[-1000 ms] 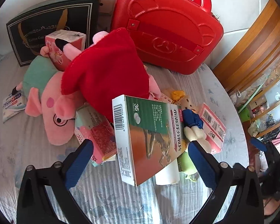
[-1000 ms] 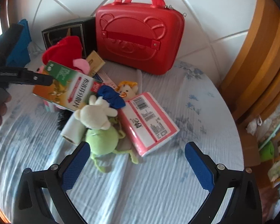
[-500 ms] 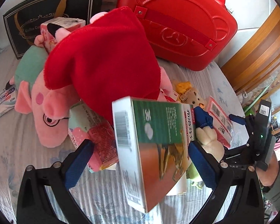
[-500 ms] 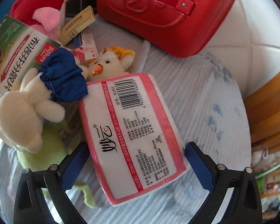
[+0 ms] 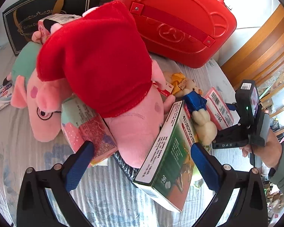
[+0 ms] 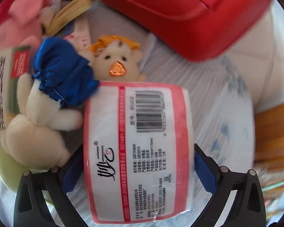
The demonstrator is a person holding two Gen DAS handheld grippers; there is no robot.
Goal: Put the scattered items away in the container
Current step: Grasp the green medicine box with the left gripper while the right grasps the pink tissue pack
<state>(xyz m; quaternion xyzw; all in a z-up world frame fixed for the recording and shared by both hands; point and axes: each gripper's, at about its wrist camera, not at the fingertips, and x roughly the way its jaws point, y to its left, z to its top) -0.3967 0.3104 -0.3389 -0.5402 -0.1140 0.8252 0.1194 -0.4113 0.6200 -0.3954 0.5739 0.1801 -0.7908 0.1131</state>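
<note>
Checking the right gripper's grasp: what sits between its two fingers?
The pink-and-white tissue pack lies between the right gripper's blue pads, barcode side up. The right wrist view shows it.

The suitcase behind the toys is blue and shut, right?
Not blue. The suitcase is red, as the left wrist view shows. It does stand shut behind the toys.
</note>
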